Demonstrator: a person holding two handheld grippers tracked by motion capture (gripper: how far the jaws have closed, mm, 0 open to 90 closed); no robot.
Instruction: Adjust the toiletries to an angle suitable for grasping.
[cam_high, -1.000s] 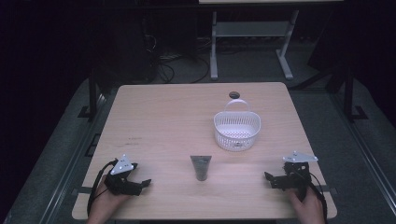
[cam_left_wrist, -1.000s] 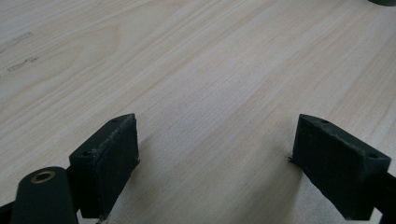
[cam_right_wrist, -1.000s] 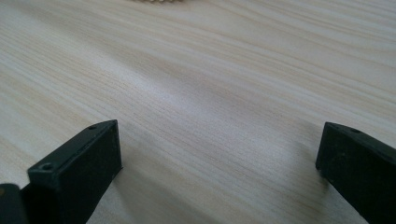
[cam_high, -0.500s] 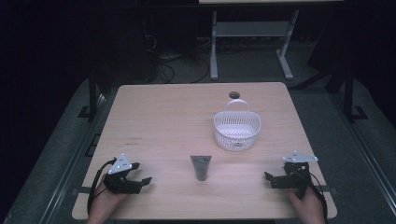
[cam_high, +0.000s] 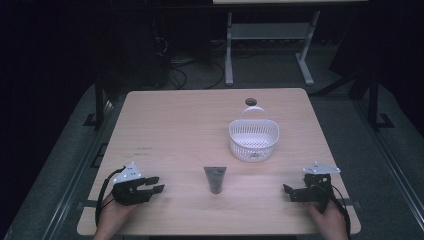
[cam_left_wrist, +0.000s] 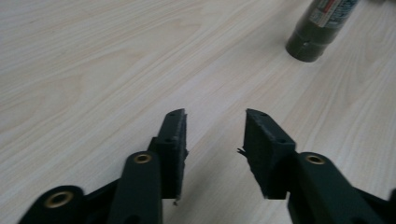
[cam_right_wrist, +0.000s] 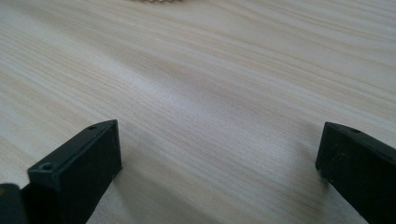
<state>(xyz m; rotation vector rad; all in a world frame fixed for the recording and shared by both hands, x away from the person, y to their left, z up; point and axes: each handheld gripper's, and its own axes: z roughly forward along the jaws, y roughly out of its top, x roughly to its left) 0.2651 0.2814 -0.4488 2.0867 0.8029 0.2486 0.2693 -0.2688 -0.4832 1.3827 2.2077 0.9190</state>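
2 grippers, left (cam_high: 156, 184) and right (cam_high: 288, 192), agape and empty; probably best gripping tube (cam_high: 215, 179) mid-body, squarely, for basket (cam_high: 253, 140)

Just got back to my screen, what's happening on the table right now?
A person rests a tool in each hand near the table's front edge: left tool, right tool. Both are open and hold nothing. A dark tube lies untouched between them, and a white basket stands farther back to the right.
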